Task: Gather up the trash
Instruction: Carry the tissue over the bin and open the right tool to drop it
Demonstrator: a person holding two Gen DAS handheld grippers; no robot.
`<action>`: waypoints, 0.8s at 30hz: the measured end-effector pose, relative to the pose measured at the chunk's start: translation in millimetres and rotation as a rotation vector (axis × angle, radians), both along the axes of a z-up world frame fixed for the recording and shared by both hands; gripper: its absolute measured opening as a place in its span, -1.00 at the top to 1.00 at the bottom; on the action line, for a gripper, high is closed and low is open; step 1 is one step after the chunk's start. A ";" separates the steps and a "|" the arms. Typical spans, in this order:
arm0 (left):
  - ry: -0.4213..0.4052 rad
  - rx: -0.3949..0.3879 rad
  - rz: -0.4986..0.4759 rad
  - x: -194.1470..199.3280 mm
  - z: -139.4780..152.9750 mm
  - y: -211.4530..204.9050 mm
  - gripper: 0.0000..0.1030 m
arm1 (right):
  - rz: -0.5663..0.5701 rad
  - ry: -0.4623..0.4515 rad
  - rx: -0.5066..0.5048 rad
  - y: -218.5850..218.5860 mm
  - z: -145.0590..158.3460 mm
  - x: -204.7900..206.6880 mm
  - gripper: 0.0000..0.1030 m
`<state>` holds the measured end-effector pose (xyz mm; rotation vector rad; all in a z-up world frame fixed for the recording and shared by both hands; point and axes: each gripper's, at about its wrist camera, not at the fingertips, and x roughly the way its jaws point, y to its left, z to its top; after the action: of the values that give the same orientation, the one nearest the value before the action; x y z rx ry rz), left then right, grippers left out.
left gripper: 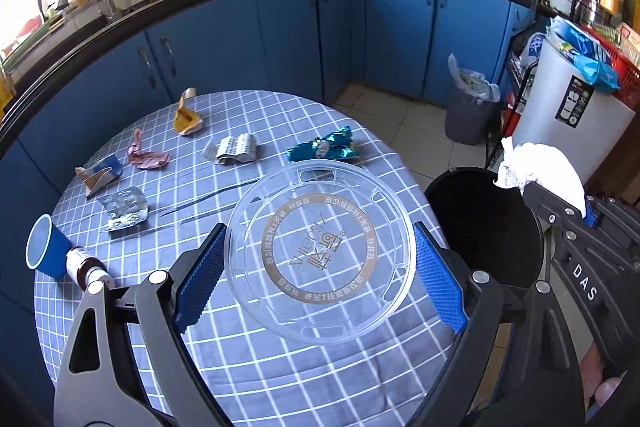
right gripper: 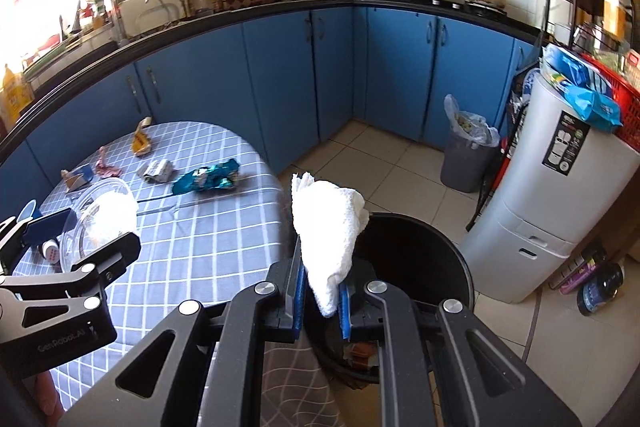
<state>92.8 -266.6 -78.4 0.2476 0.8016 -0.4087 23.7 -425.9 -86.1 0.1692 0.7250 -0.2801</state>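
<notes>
right gripper (right gripper: 322,301) jaws clamp white tissue (right gripper: 328,223) above black bin (right gripper: 440,247)

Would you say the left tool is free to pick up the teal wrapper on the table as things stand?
Probably not yet. The left tool already grips the clear plastic lid across its width, so nothing else fits. The teal wrapper lies unobstructed just beyond it on the table; dropping the lid first would free the tool.

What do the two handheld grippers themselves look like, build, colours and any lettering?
Both are black, angular linkage frames with silver rivets and triangular cut-outs, ending in blue ribbed pads. The left gripper reads "GenRobot.AI" on its side; the right gripper shows white "DAS" lettering. No cables or sleeves are visible.
</notes>
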 end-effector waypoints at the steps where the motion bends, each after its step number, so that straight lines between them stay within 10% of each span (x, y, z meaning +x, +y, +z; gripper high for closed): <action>1: -0.001 0.001 -0.003 -0.1 -0.4 -2.1 -0.70 | -0.005 0.000 0.002 -2.9 -0.4 -0.3 0.75; 24: -0.025 0.004 -0.056 -1.1 1.9 -43.3 -0.70 | -0.061 0.000 0.040 -41.2 -9.3 2.4 0.70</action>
<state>91.7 -309.8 -76.5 0.2792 0.7722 -0.4553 26.1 -467.1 -95.4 0.2297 0.7262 -0.3239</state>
